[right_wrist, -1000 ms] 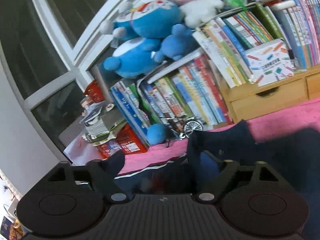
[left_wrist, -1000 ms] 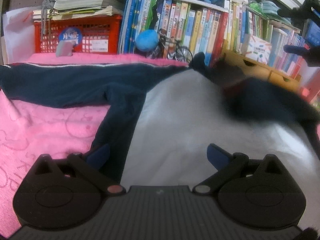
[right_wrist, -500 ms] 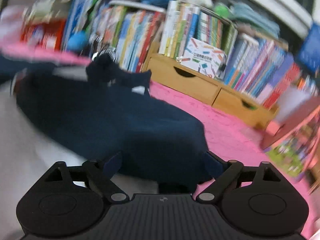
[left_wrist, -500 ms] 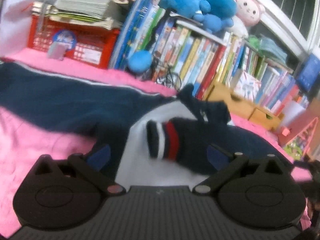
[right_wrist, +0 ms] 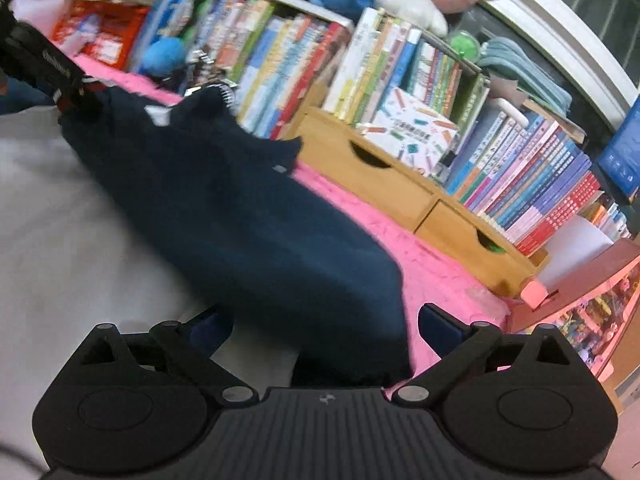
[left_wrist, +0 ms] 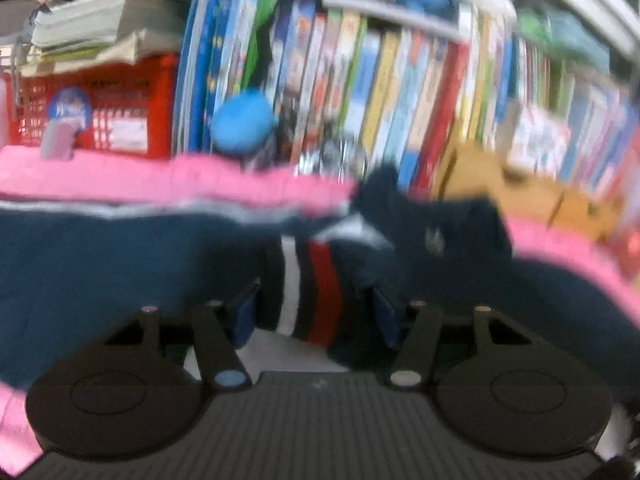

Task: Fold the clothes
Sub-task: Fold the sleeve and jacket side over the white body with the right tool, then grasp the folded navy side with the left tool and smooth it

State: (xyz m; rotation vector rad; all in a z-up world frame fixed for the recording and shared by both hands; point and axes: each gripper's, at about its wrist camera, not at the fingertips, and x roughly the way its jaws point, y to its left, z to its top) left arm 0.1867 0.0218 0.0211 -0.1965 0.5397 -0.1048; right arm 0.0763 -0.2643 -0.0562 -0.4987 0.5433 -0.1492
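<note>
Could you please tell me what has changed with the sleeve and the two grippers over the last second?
The right gripper carried the navy sleeve across onto the white body, let it go, and now stands open. The left gripper closed in around the striped cuff. The pink cover and bookshelf stayed put.

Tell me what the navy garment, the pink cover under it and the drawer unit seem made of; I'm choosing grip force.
The navy garment looks like soft matte knit, draping limply; its striped cuff looks ribbed, though blurred. The pink cover seems a fuzzy plush fabric with a faint embossed pattern. The drawer unit looks like pale unpainted wood, possibly bamboo, with cut-out pulls.
</note>
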